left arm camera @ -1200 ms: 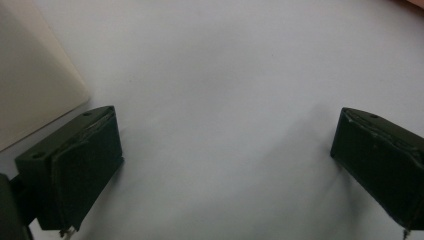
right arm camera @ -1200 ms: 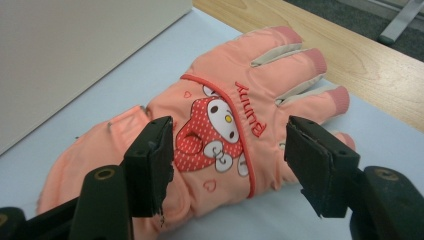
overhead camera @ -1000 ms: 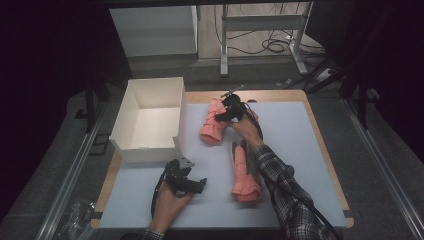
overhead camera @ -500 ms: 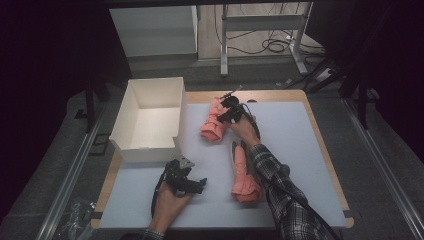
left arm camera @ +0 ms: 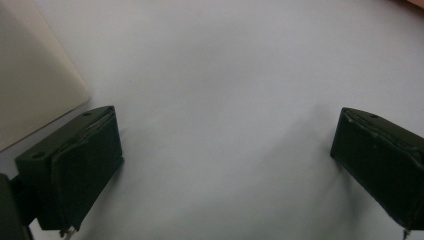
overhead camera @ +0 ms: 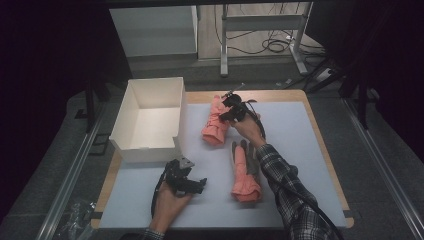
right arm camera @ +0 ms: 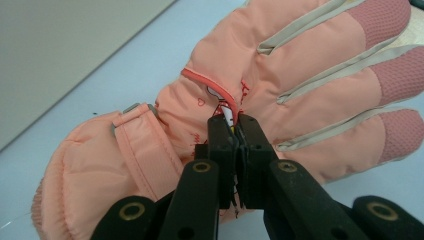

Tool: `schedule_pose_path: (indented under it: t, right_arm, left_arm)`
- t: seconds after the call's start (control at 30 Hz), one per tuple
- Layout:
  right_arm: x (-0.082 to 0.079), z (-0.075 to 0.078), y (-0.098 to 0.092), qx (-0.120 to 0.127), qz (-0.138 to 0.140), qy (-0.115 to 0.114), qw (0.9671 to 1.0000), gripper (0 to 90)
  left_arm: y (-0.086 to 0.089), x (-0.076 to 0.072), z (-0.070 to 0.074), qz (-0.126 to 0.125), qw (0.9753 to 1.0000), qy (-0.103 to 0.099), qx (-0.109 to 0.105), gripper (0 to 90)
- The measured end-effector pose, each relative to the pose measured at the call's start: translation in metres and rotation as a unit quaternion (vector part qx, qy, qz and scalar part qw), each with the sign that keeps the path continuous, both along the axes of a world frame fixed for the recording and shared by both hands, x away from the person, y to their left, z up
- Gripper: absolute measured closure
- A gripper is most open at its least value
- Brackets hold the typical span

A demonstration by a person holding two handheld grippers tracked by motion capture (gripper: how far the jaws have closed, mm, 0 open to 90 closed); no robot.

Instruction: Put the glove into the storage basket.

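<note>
Landmark: white box (overhead camera: 150, 120) at the table's far left.

Right gripper (overhead camera: 231, 111) is just right of the box, over the far pink glove (overhead camera: 216, 122). Jaws pinched tight on a fold of fabric at the back of that glove (right arm camera: 280, 85), near its red piping. Glove lies on the light mat (overhead camera: 295, 145), beside the box's right wall, fingers pointing away from the person.

Second pink glove (overhead camera: 245, 172) lies nearer the person, right of the box and apart from it, partly under the right forearm.

Left gripper (overhead camera: 192, 184) sits just in front of the box's near right corner, jaws wide apart, empty, low over bare mat (left arm camera: 225, 90).
</note>
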State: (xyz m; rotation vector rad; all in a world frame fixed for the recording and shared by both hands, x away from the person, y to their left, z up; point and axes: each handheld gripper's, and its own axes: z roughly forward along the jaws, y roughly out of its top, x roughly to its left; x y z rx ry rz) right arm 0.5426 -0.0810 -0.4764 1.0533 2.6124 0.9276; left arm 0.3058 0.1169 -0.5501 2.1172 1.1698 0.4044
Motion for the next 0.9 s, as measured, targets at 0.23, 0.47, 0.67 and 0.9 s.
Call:
schedule_pose_path:
  t: [0.23, 0.47, 0.67, 0.9]
  right_arm:
    - [-0.011, 0.018, -0.007, 0.014, 0.027, -0.003, 0.9995, 85.5]
    - [-0.029, 0.031, -0.008, 0.010, 0.056, -0.009, 0.9983, 85.4]
    - [-0.042, 0.044, -0.013, 0.020, 0.066, -0.017, 0.9975, 85.3]
    - [-0.062, 0.060, -0.021, 0.034, 0.079, -0.018, 0.9961, 85.3]
  left_arm:
    - [0.000, 0.000, 0.000, 0.000, 1.0000, 0.000, 0.001, 0.1]
    - [0.000, 0.000, 0.000, 0.000, 1.0000, 0.000, 0.001, 0.1]
    - [0.000, 0.000, 0.000, -0.001, 1.0000, -0.001, 0.001, 0.1]
    - [0.000, 0.000, 0.000, -0.001, 1.0000, -0.001, 0.001, 0.1]
